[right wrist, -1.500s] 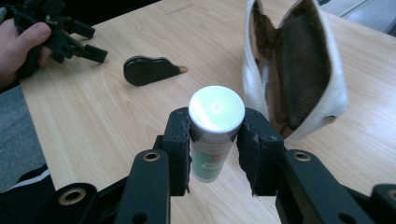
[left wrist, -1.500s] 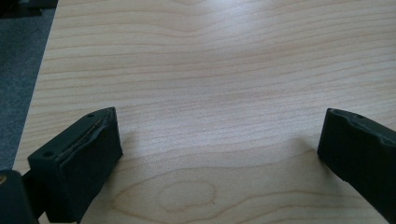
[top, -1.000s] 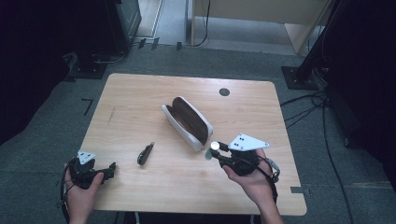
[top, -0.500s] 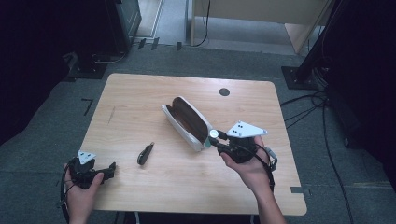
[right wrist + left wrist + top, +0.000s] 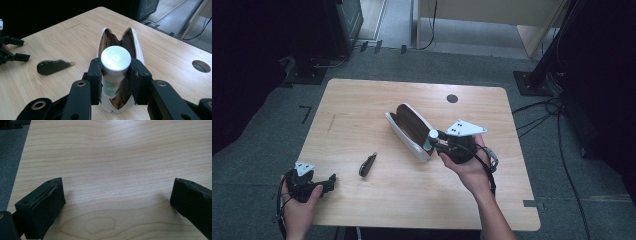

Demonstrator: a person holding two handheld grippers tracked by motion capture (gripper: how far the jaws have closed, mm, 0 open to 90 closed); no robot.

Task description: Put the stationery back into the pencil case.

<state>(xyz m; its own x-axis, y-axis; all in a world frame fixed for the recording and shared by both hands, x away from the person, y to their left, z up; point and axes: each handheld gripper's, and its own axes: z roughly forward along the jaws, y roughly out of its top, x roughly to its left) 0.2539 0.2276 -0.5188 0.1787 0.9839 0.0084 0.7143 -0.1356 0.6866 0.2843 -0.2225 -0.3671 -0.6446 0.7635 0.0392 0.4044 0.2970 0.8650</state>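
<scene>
On the table (image 5: 362, 105), a black tool (image 5: 368, 164) lies left of the pouch (image 5: 409, 131).

No readable text anywhere; green-and-red label on tube (image 5: 113, 82) held over pouch, print too blurred to read.

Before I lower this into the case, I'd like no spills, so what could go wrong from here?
The right gripper pinches the round tube just below its cap, so it could swivel or slip. The white pouch gapes only narrowly and lies loose on the table; the tube may catch a rim and push it away. The left gripper is far off, open, steadying nothing.
</scene>
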